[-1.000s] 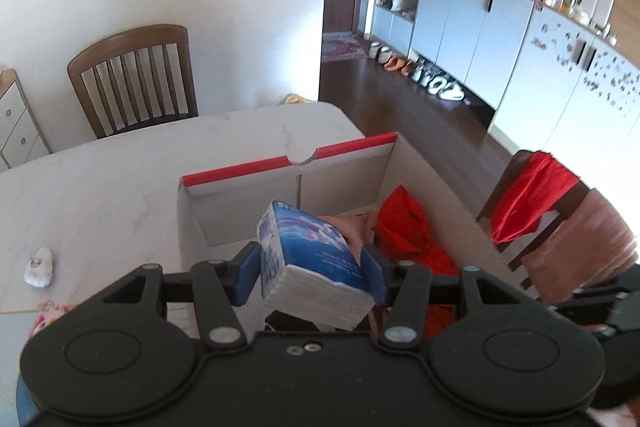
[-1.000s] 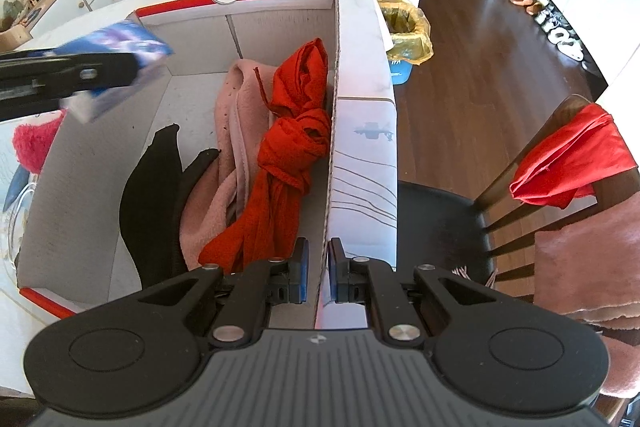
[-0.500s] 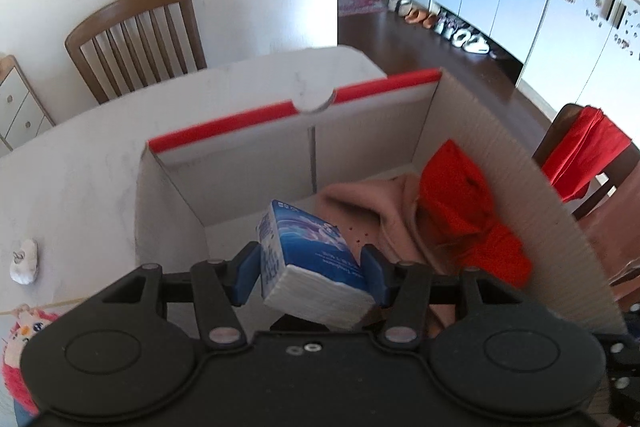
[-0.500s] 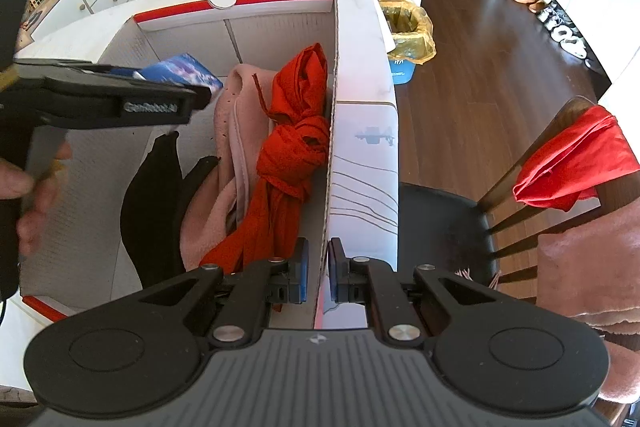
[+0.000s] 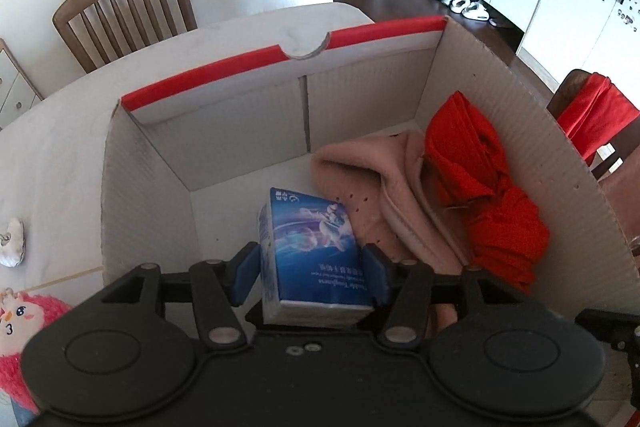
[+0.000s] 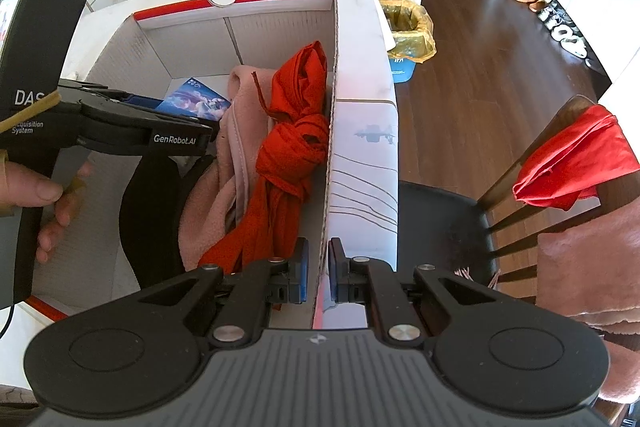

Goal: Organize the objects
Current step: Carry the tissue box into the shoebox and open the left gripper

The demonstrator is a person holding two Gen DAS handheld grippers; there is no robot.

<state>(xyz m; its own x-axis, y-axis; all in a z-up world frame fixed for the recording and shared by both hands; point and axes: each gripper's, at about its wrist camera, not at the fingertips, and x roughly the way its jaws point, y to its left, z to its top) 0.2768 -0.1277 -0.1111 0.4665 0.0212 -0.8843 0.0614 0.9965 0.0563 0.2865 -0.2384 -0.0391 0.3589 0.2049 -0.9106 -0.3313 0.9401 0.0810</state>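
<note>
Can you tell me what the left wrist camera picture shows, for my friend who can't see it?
The left gripper holds a blue tissue pack low inside a white cardboard box with a red rim. Beside the pack, in the box, lie a pink cloth and a knotted red cloth. The box stands on a white table, with a wooden chair behind.

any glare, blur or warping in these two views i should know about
Left wrist view: fisheye bends the box walls; the tissue pack is sharp; the cabinets top right look washed out by daylight. Right wrist view: straight floorboards curve, corners vignette black, sunlight glares on the floor; the red cloth stays crisp.
</note>
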